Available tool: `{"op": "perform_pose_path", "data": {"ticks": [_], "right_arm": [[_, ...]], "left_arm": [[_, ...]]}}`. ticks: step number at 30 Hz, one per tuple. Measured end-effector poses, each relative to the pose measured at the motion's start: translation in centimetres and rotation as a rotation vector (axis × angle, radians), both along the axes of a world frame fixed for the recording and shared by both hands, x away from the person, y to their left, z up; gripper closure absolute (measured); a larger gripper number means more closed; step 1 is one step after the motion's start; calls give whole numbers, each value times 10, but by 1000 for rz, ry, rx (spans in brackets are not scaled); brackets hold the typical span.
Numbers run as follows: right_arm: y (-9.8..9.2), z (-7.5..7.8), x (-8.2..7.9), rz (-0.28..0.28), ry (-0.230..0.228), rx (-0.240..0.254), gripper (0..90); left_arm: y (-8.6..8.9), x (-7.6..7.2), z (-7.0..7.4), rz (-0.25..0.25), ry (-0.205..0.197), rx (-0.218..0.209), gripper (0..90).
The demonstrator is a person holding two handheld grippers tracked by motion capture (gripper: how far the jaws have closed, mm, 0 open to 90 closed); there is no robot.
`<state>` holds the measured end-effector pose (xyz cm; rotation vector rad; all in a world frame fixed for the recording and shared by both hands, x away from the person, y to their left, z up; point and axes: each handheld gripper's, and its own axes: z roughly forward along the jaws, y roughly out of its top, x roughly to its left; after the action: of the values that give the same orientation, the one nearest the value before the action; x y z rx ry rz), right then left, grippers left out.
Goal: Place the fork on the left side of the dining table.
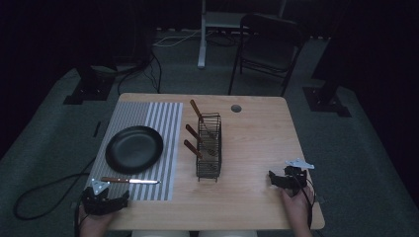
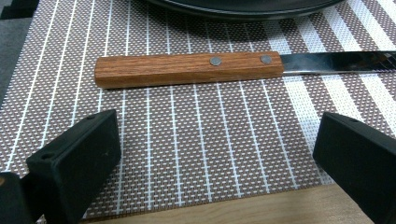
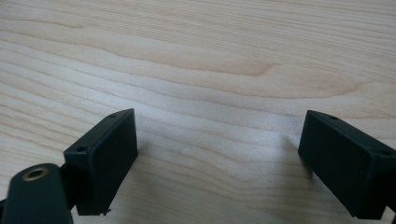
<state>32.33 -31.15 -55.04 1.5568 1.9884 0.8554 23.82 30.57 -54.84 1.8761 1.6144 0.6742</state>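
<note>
A knife with a wooden handle (image 1: pixel 115 180) (image 2: pixel 187 69) and steel blade (image 2: pixel 336 62) lies flat on the striped placemat (image 1: pixel 163 123) (image 2: pixel 210 140), just in front of a black plate (image 1: pixel 134 148) (image 2: pixel 243 5). My left gripper (image 1: pixel 104 201) (image 2: pixel 215 158) rests at the table's front left corner, open, its jaws wide apart a short way short of the handle, holding nothing. At the front right, my right gripper (image 1: pixel 286 178) (image 3: pixel 219 154) sits low over bare wood, open and empty.
A black wire cutlery basket (image 1: pixel 209 146) stands mid-table with three wooden-handled utensils (image 1: pixel 193 132) leaning out to its left. A round cable hole (image 1: pixel 236 108) is near the far edge. Beyond the table stand a chair (image 1: pixel 269 47) and floor cables (image 1: pixel 44 190).
</note>
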Motion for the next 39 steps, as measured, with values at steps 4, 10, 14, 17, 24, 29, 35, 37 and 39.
{"op": "perform_pose_path", "data": {"ticks": [4, 10, 14, 17, 24, 29, 35, 37, 39], "right_arm": [[0, 0, 0, 0, 0, 0, 114], [0, 0, 0, 0, 0, 0, 114], [0, 0, 0, 0, 0, 0, 114], [0, 0, 0, 0, 0, 0, 114], [0, 0, 0, 0, 0, 0, 114], [0, 0, 0, 0, 0, 0, 114], [0, 0, 0, 0, 0, 1, 114], [0, 0, 0, 0, 0, 1, 114], [0, 0, 0, 0, 0, 0, 114]], "left_arm": [[0, 0, 0, -3, 0, 0, 10], [2, 0, 0, -21, -6, 1, 9], [1, 1, 0, -22, -1, 3, 11], [2, 1, 1, -26, 5, 5, 16], [1, 1, 3, -28, 24, -1, 17], [-6, -1, 7, -53, 21, 5, 17], [-16, -4, 12, -104, 26, -2, 18], [-21, -4, 14, -125, 27, -3, 18], [-25, -5, 17, -139, 19, -3, 18]]}}
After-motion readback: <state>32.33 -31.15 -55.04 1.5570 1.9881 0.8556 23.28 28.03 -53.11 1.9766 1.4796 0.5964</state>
